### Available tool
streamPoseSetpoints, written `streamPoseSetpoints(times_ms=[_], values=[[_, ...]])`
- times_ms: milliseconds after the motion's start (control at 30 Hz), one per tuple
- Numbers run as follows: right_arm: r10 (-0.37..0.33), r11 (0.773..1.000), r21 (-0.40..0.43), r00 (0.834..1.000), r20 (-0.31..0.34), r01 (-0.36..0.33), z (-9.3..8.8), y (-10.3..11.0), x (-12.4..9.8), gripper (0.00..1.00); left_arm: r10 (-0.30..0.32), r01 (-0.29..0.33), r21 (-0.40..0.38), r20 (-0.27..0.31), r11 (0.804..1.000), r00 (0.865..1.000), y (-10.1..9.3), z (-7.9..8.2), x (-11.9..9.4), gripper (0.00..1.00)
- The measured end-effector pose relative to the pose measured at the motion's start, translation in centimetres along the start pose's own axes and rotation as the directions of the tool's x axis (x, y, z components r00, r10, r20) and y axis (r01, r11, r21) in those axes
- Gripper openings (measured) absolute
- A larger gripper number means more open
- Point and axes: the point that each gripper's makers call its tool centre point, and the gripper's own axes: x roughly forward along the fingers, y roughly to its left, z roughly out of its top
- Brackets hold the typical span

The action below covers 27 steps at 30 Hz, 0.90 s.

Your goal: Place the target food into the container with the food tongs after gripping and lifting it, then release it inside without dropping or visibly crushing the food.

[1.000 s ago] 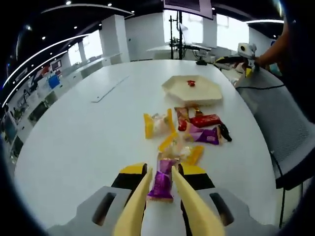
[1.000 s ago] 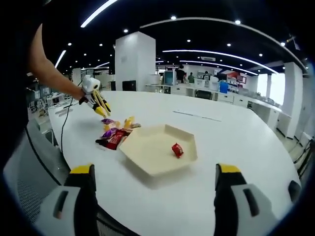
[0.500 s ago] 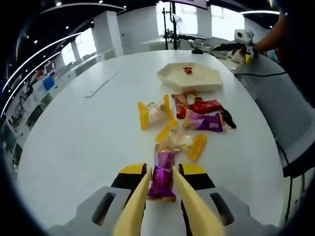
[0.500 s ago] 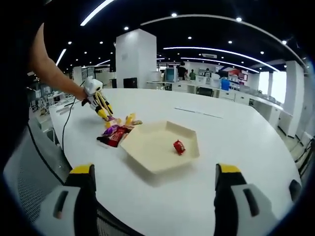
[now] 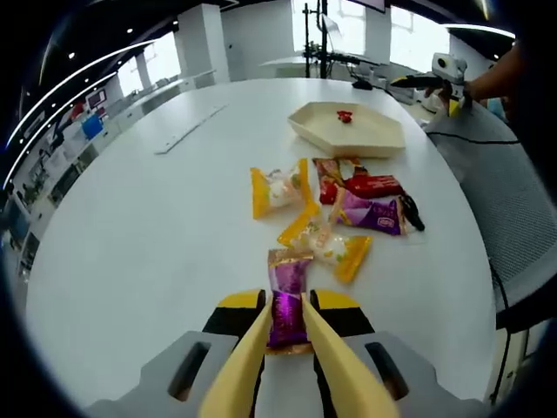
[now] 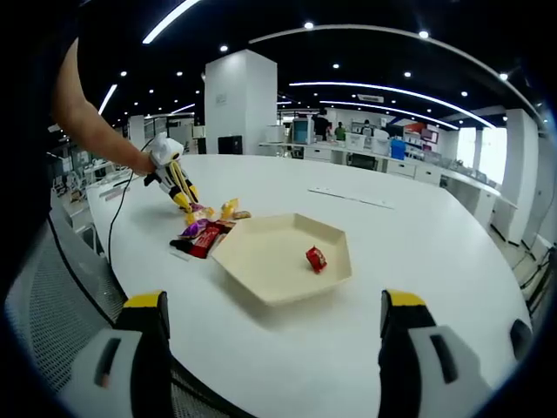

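Note:
My left gripper (image 5: 284, 324) carries yellow food tongs whose tips are shut on a purple snack packet (image 5: 288, 287), low over the white table. Just ahead lies a heap of wrapped snacks: two yellow packets (image 5: 280, 189) (image 5: 327, 245), a red one (image 5: 366, 185) and another purple one (image 5: 376, 216). Beyond the heap stands the cream hexagonal tray (image 5: 376, 142) with one red sweet (image 5: 345, 116) in it. In the right gripper view the tray (image 6: 261, 277) and red sweet (image 6: 316, 259) sit ahead of my open right gripper (image 6: 277, 348), and the left gripper (image 6: 177, 183) is at the heap.
The big white oval table (image 5: 148, 235) has bare room to the left of the snacks. A grey mesh chair (image 5: 513, 209) stands at its right edge, with a black cable over it. A person's arm (image 6: 91, 131) holds the left gripper. Office desks lie behind.
The left gripper view has shifted over the table. The purple packet now sticks out further past the tong tips. In the right gripper view the left gripper has dipped closer to the heap.

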Motion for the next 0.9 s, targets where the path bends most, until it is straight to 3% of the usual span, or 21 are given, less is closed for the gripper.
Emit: streamPoseSetpoints(times_ms=[167,433,900], values=[[-0.002,1.0,0.002,1.0,0.004,0.002,0.1,0.0,0.0,1.0,0.024,-0.024,-0.031,0.0,0.999,1.0,0.4,-0.1,-0.1,0.16],[0.0,1.0,0.001,1.0,0.007,0.0,0.1,0.0,0.0,1.0,0.014,-0.015,-0.051,-0.018,0.999,1.0,0.2,0.0,-0.6,0.17],[0.003,1.0,-0.012,1.0,0.009,-0.002,0.1,0.0,0.0,1.0,0.003,-0.003,-0.072,0.003,0.997,1.0,0.9,3.4,-2.9,0.17]])
